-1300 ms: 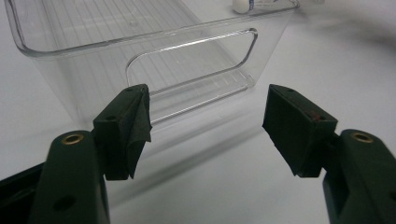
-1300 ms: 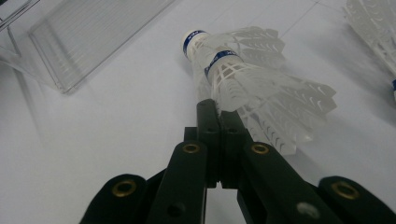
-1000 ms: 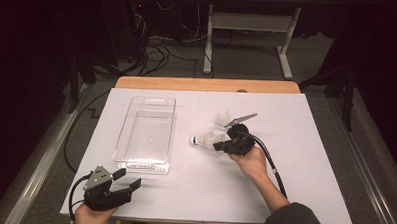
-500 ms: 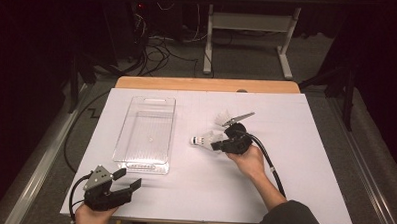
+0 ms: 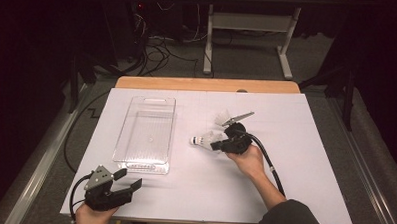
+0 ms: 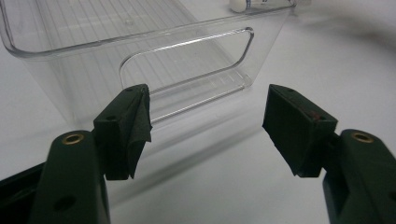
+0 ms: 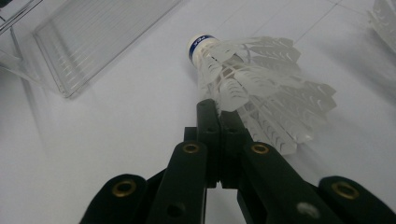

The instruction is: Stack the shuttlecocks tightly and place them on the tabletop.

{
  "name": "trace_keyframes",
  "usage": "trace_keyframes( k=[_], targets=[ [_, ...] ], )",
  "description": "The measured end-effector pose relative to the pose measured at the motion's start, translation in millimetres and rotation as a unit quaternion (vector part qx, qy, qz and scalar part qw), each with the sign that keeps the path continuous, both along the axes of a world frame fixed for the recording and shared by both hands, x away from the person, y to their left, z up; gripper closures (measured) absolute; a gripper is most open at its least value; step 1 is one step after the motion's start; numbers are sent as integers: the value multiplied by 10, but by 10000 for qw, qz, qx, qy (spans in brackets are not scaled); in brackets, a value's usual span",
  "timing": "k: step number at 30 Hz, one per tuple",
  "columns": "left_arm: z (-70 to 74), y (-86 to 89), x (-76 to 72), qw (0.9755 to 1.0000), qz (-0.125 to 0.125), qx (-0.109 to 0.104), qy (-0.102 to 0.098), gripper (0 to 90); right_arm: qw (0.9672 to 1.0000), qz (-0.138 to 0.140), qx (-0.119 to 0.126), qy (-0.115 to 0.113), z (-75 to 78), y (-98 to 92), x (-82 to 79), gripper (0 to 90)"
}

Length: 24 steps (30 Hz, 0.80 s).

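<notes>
Where the right gripper lies over the middle of the white table sheet, its black jaws stand fully together, pinching the edge of the feather skirt of a white shuttlecock with a blue-banded cork tip. In the right gripper view the jaws meet on the skirt and the shuttlecock points cork-first away from them, towards the clear rectangular plastic tray. The shuttlecock sits just right of that tray, apart from it; whether it rests on the sheet or is held just above it cannot be told. A second white shuttlecock lies just beyond the right gripper, near its grey plate.

The left gripper rests at the near left corner of the sheet, jaws wide apart with nothing between them. In the left gripper view it faces the tray's near wall with its handle slot, close but not touching.
</notes>
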<state>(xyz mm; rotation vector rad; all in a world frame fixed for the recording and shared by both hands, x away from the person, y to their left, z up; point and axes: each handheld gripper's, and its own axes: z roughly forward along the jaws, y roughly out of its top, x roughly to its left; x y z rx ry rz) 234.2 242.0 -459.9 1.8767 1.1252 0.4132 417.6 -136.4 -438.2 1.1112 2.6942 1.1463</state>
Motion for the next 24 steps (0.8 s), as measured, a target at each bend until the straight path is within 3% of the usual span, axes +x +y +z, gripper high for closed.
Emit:
trace_keyframes(
  k=[13, 24],
  targets=[
    [0, -3, -1, 10000, -10, 3, 16, 334, 10000, -53, 18, 48, -13, -16, 26, 900],
    [1, -1, -3, 10000, -13, -5, 26, 337, 9999, -159, 17, -6, 2, -43, 13, 835]
  ],
)
